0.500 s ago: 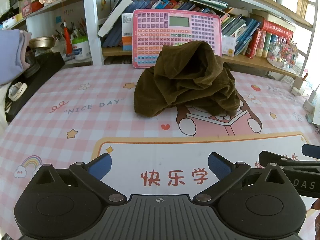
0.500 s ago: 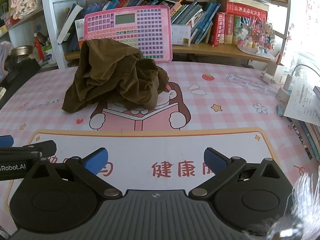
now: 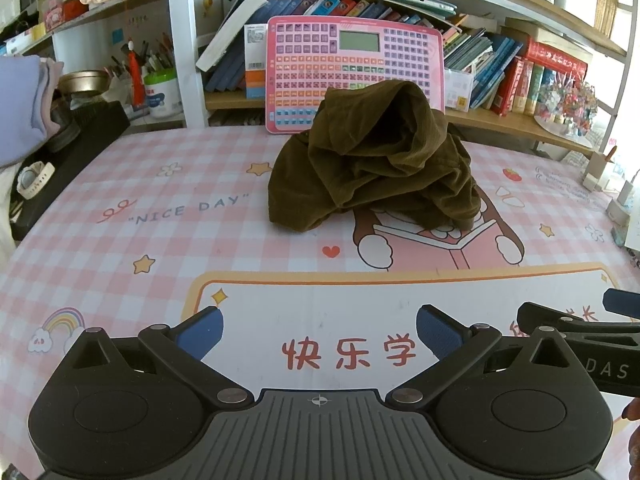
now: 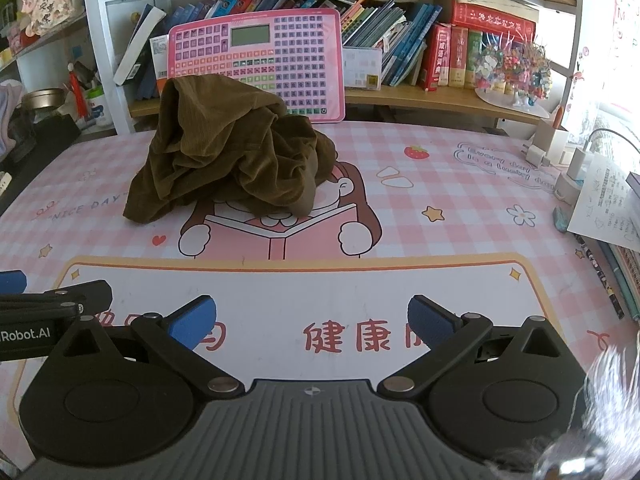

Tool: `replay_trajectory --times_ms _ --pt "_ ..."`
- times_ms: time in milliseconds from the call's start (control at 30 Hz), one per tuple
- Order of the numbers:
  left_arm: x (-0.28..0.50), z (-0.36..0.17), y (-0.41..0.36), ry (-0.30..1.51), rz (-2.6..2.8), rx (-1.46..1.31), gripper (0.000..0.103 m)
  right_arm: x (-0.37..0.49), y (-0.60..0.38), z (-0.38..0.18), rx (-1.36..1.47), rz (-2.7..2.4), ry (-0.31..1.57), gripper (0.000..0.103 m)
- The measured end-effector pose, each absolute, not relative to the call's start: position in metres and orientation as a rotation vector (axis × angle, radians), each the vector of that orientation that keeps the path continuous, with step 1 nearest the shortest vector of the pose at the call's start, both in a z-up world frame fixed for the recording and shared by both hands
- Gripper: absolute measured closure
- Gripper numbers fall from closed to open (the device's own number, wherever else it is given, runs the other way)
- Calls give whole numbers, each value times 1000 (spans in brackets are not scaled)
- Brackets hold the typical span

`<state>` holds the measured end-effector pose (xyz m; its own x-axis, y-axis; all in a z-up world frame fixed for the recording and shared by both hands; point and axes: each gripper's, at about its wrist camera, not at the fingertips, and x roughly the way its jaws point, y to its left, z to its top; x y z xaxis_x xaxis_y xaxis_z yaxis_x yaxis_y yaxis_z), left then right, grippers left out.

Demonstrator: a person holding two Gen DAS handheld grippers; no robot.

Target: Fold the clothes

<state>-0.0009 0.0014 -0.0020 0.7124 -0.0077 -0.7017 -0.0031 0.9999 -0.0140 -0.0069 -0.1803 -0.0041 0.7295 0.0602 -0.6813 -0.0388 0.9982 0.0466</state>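
Note:
A dark olive-brown garment (image 3: 376,160) lies crumpled in a heap at the far middle of the pink checked table mat (image 3: 160,216); in the right wrist view the garment (image 4: 232,160) sits far left of centre. My left gripper (image 3: 320,334) is open and empty, low over the mat's near white panel, well short of the heap. My right gripper (image 4: 312,322) is open and empty too, beside the left one. Each gripper shows at the edge of the other's view.
A pink keyboard toy (image 3: 354,64) leans on a bookshelf (image 3: 520,116) behind the heap. A black case with a white watch (image 3: 34,178) lies at the left edge. Papers, books and chargers (image 4: 600,208) crowd the right edge.

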Motion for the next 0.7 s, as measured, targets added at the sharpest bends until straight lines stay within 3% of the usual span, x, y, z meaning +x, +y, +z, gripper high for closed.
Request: replay_trajectory --times_ms 700 --pt "-3 -2 3 786 -15 -29 0 -8 -180 -5 28 49 754 0"
